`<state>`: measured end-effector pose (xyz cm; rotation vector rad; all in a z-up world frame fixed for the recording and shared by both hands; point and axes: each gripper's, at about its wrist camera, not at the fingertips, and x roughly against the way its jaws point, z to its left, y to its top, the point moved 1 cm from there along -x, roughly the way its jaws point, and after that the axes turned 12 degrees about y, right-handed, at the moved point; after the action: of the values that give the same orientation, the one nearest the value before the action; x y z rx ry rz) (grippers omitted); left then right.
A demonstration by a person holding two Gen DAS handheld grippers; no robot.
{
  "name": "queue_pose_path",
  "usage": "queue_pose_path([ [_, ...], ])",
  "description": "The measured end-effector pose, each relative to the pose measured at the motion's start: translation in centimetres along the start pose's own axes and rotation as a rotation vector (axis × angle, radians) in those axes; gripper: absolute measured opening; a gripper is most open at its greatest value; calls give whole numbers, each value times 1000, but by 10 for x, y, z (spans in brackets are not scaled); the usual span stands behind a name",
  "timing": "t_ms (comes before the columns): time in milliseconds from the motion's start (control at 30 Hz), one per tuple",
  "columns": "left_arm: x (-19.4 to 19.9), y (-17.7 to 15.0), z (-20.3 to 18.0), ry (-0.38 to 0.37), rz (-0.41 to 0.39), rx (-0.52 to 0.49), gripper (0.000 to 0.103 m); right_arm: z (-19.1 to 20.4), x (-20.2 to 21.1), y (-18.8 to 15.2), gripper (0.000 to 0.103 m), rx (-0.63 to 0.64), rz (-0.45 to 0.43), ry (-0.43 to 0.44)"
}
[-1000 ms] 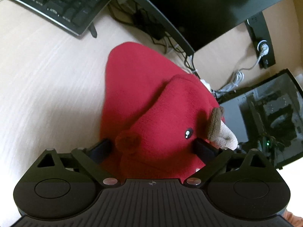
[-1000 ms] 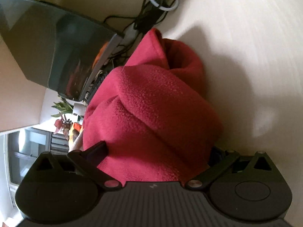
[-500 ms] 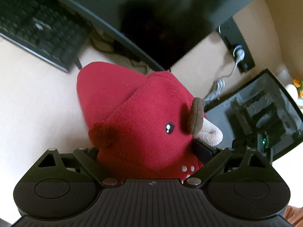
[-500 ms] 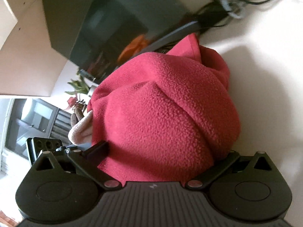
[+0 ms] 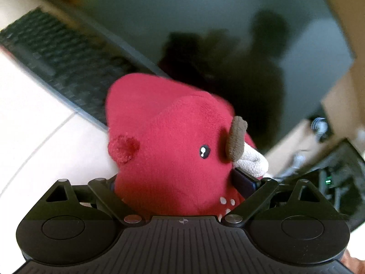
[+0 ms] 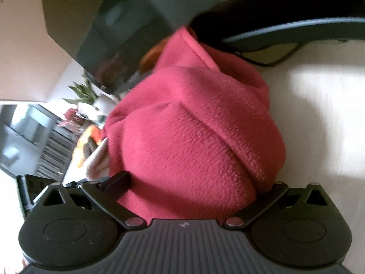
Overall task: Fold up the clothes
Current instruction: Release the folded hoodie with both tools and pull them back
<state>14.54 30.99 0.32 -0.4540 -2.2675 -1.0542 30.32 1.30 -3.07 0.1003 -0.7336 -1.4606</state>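
Observation:
A red fleece garment (image 5: pixel 168 141) with a reindeer face, a black eye, a brown ear and a beige antler (image 5: pixel 251 159) fills the left wrist view. My left gripper (image 5: pixel 178 182) is shut on the garment and holds it up off the desk. In the right wrist view the same red fleece (image 6: pixel 194 137) bulges between the fingers. My right gripper (image 6: pixel 191 182) is shut on it and holds it raised. Both sets of fingertips are mostly buried in the cloth.
A dark monitor (image 5: pixel 205 22) stands close behind the garment, with a black keyboard (image 5: pixel 57 64) at the left on the pale desk (image 5: pixel 34 148). The monitor stand and cables (image 6: pixel 285 36) lie ahead of the right gripper. A plant (image 6: pixel 84 91) is at the left.
Both grippers have lifted the red garment off the desk and tilted toward the monitor. The garment hangs bunched between them; the desk has dropped out of most of the view.

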Motion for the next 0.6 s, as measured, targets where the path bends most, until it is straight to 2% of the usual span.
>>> queue_pose_path([
  [67, -2, 0, 13, 25, 5, 2, 93, 10, 13, -7, 103, 55, -16, -54],
  [133, 17, -4, 14, 18, -7, -26, 93, 27, 32, -17, 103, 146, -40, -137],
  [267, 62, -23, -3, 19, -40, -148, 94, 73, 65, -58, 103, 346, -69, -303],
  [333, 72, -44, -17, 10, -34, -215, 94, 90, 73, -84, 103, 404, -73, -376],
  [467, 63, -86, -37, 75, -5, -396, 94, 91, 61, -122, 103, 440, -4, -501],
  [533, 53, -102, -39, 108, 21, -435, 94, 86, 48, -138, 103, 472, 20, -597],
  [600, 48, -113, -41, 124, 9, -473, 95, 87, 45, -147, 103, 476, -1, -637],
])
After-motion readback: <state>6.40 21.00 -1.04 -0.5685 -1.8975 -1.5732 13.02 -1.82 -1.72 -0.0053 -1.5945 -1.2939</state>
